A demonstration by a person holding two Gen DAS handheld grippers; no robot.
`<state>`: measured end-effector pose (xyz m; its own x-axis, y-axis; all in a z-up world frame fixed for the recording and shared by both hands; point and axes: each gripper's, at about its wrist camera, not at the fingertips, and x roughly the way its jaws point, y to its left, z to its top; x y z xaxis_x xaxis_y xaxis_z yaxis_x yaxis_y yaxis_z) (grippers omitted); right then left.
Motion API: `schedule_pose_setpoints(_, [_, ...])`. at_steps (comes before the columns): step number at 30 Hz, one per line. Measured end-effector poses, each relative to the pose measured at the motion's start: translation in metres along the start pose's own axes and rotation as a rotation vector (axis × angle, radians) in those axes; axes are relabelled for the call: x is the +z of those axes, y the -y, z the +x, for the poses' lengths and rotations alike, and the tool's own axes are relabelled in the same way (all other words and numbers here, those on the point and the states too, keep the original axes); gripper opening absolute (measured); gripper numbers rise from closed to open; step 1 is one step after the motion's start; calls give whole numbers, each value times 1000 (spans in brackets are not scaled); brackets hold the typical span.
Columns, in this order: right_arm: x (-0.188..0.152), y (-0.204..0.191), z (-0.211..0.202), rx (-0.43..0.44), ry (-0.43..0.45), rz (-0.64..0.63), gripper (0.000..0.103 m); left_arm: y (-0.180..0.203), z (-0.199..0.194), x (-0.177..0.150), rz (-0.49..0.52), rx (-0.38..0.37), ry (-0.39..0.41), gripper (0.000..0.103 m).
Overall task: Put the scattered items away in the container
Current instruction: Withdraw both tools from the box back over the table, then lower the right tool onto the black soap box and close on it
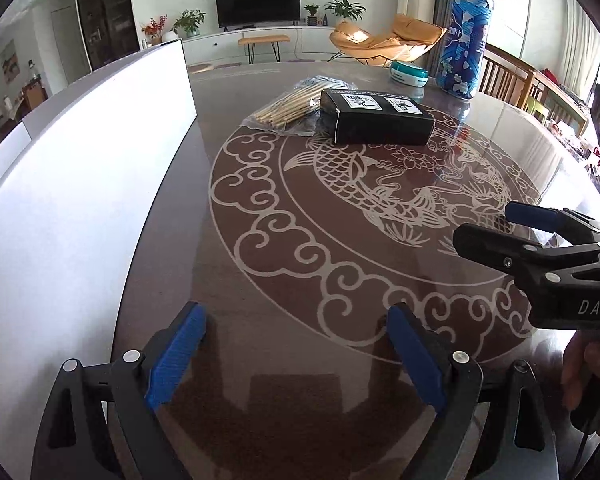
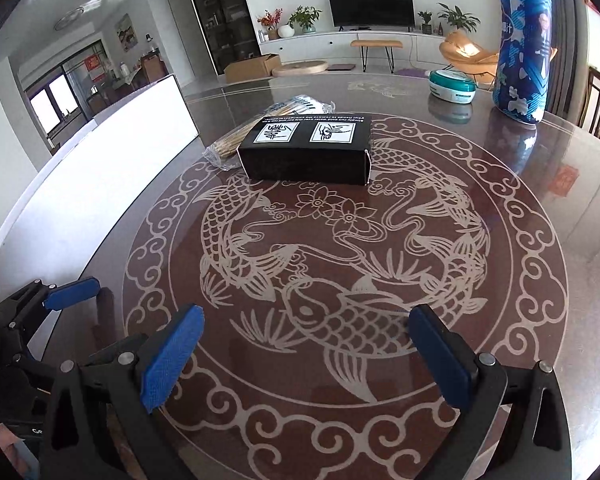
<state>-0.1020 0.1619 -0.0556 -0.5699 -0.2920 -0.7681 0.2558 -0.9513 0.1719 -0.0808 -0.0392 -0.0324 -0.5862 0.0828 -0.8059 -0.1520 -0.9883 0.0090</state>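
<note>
Container [image 1: 80,184], a white-walled bin whose inside is hidden, stands left of the black box [image 2: 306,148]; a bag of bamboo skewers [image 2: 256,126] touches the box's far left side, and a blue bottle [image 2: 522,40] stands well to its right. Left gripper [image 1: 296,356] and right gripper [image 2: 306,356] hover near, fingers apart, empty. Nothing is gathered yet, probably; next comes reaching the box.

1. Box [image 2: 306,148] lying flat near mid-worktop [image 2: 580,216], overlapping one end of the bag of sticks [image 2: 260,124] behind it to the left.
2. Container [image 2: 100,168] along the worktop's left edge.
3. Round tin [image 2: 452,86] and upright bottle [image 2: 522,40] far right, side by side, tin leftmost.
</note>
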Motion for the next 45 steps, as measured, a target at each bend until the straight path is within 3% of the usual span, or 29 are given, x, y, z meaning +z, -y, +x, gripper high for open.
schedule_pose_setpoints(4, [0,0,1,-2,0,0,102,0,0,0,2,-4,3,95])
schedule_pose_setpoints(7, [0,0,1,-2,0,0,102,-1,3,0,0,4,-11,103])
schedule_pose_setpoints(30, [0,2,0,10,4,8,103,-1,2,0,-5,2,-10,103])
schedule_pose_setpoints(34, [2,15,-3,133,28,54,103,-2,2,0,-5,1,-10,103])
schedule_pose_setpoints(38, [33,21,7,74,25,41,103,-1,2,-1,-5,1,-10,103])
schedule_pose_setpoints(42, [101,0,17,49,80,-17,103,-2,2,-1,-5,1,-10,103])
schedule_pose_setpoints(45, [143,-26,51,10,19,-69,103,-1,2,-1,-5,1,-10,103])
